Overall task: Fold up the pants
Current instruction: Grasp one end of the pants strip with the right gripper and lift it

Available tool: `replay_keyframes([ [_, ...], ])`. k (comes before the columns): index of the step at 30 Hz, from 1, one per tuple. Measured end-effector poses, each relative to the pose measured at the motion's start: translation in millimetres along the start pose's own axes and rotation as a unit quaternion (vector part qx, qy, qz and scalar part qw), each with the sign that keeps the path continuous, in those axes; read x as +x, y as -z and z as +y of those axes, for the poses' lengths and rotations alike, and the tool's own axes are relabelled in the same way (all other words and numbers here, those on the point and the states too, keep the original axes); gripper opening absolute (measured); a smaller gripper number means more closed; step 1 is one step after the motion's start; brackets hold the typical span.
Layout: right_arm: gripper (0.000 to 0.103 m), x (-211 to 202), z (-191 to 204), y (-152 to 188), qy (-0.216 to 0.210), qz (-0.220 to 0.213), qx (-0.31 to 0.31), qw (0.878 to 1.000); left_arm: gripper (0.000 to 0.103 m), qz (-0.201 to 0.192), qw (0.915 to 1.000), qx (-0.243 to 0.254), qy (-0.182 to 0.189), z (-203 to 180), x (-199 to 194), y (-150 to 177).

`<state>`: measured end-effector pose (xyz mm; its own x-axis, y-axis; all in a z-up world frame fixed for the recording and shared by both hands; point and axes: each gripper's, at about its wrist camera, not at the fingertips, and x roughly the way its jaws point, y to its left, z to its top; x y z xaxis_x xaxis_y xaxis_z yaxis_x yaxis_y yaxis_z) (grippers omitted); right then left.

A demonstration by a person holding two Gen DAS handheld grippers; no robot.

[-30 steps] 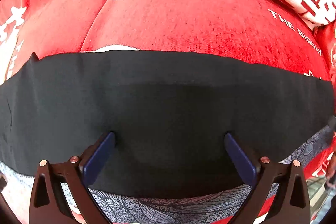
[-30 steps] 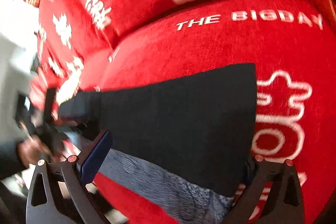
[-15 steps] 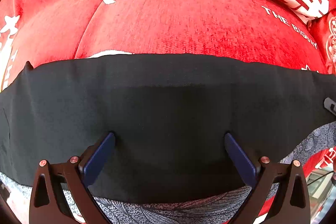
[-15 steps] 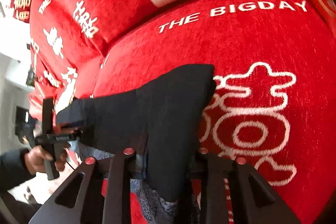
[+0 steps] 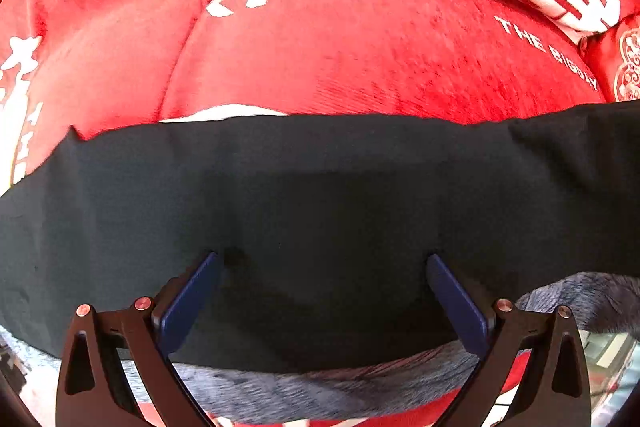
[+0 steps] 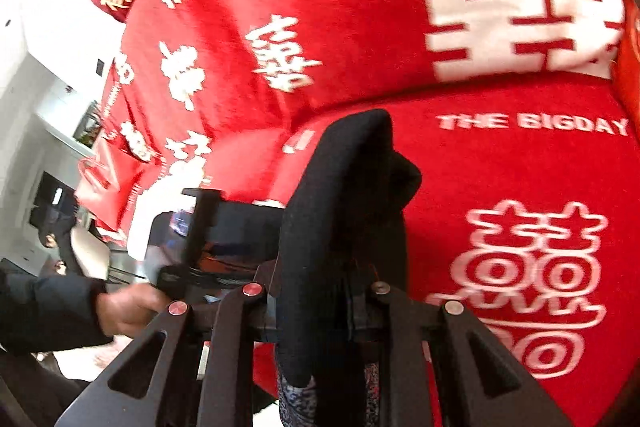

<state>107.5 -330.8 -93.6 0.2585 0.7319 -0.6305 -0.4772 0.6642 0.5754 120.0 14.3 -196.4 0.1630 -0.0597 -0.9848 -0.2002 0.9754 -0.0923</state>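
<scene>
Black pants [image 5: 320, 207] with a grey patterned lining [image 5: 280, 391] lie stretched across a red sofa seat [image 5: 360, 47]. My left gripper [image 5: 322, 259] hovers just over their middle, pointing straight down, with its blue pads open and nothing between them. In the right wrist view, one end of the pants [image 6: 340, 187] is raised off the seat and bunched into an arch. My right gripper [image 6: 320, 283] is shut on that end; the cloth hides its fingertips. At the right edge of the left wrist view the fabric rises.
The red sofa cover [image 6: 520, 167] has white characters and lettering. A back cushion [image 6: 500, 7] stands behind the seat. A person's hand [image 6: 128, 311] in a dark sleeve grips the other tool's handle [image 6: 208, 239]. White furniture [image 6: 40, 99] stands at the far left.
My right gripper went from open to shut on the pants' end and lifted it off the seat, bunching the cloth. The left gripper stayed open and rose slightly.
</scene>
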Motion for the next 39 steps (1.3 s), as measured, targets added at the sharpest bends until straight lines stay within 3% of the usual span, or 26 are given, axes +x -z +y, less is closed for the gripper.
replay_keyframes([
  [6,0.021,31.3,70.9,-1.3,-0.046,-0.017,0.015,0.999,0.103,-0.013,0.9997,-0.015,-0.012,52.6,-26.9,2.5],
  [11,0.021,85.2,118.9,1.2,-0.066,-0.008,0.021,0.998,0.103,-0.026,0.9989,-0.038,-0.01,112.6,-53.0,15.9],
  [16,0.021,159.8,138.6,20.6,-0.02,0.028,0.013,0.999,0.103,-0.027,0.9985,-0.045,-0.013,159.9,-66.6,28.7],
  [23,0.021,212.1,155.1,42.1,0.019,0.076,-0.033,0.996,0.103,-0.029,0.9971,-0.07,0.012,207.2,-68.2,32.8],
  [28,0.022,249.0,163.0,48.8,0.071,0.093,-0.068,0.991,0.103,-0.035,0.9966,-0.07,0.026,221.2,-69.0,31.5],
  [33,0.033,282.9,175.5,57.7,0.111,0.111,-0.112,0.981,0.103,-0.031,0.9964,-0.069,0.039,231.1,-66.5,30.7],
  [37,0.072,285.8,195.0,71.5,0.102,0.146,-0.167,0.97,0.103,-0.033,0.9958,-0.07,0.05,237.0,-65.7,25.9],
  [39,0.073,272.7,204.4,71.9,0.099,0.152,-0.174,0.968,0.103,-0.036,0.9955,-0.069,0.054,237.6,-68.1,22.9],
])
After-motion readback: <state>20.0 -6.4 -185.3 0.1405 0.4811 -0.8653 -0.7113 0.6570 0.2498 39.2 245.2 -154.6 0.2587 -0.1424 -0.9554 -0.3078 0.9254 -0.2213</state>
